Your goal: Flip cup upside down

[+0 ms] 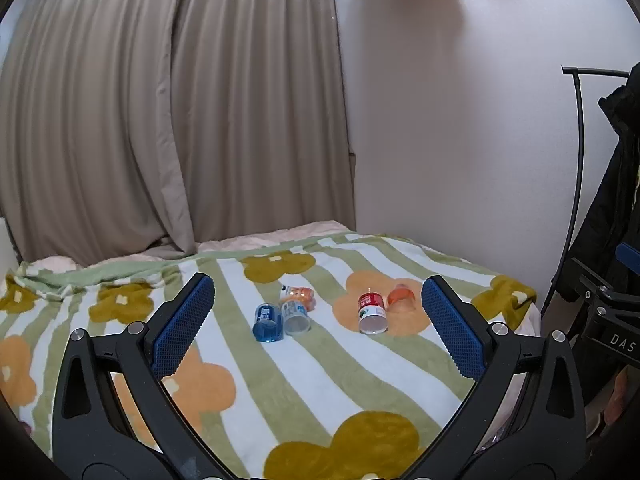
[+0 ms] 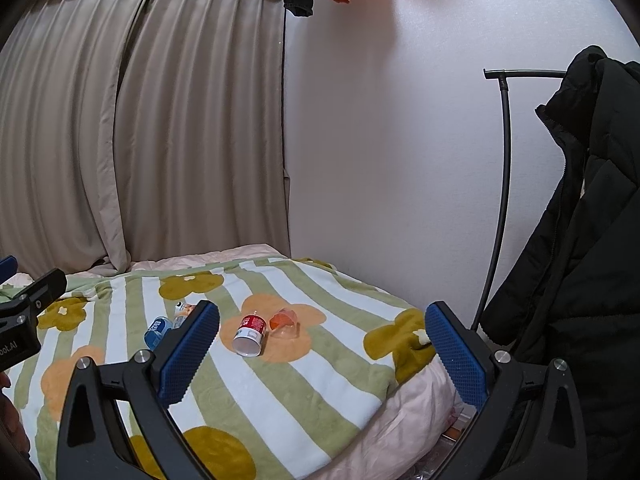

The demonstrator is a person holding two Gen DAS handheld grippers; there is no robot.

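Bed surface: a blanket (image 1: pixel 304 364) striped green and white with orange and mustard flowers; five small cups lie on it in two clusters, all tipped on their sides, none upright

Left cluster, left wrist view: blue cup (image 1: pixel 268 323) with its wider end toward the camera; clear cup (image 1: pixel 295 317) touching it on the right, open mouth toward the camera; an orange-printed cup (image 1: pixel 298 292) just behind those two; right cluster: red-and-white cup (image 1: pixel 372 312) lying with its white open mouth toward the camera, and an orange translucent cup (image 1: pixel 401 298) just beside it on the right — both rest on an orange flower

Left gripper (image 1: pixel 318 328): fingers spread wide, blue pads facing each other, nothing between them but blanket; all five cups lie ahead of the fingertips, well apart from either pad; the blue cup is nearest the left pad, the orange translucent cup nearest the right pad; no contact with any cup

Right gripper (image 2: pixel 322 352): likewise released, pads wide apart and grasping nothing; in its view the red-and-white cup (image 2: pixel 250 336) and the orange translucent cup (image 2: pixel 285 322) sit between the two fingers but beyond the tips, closer to the left pad; the blue cup (image 2: pixel 158 330) lies outside the left finger, partly hidden by it — the clear cup is mostly hidden there too

Surroundings: beige curtain (image 1: pixel 120 120) behind the bed; white wall (image 1: pixel 440 120); black coat (image 2: pixel 580 240) on a rack at right
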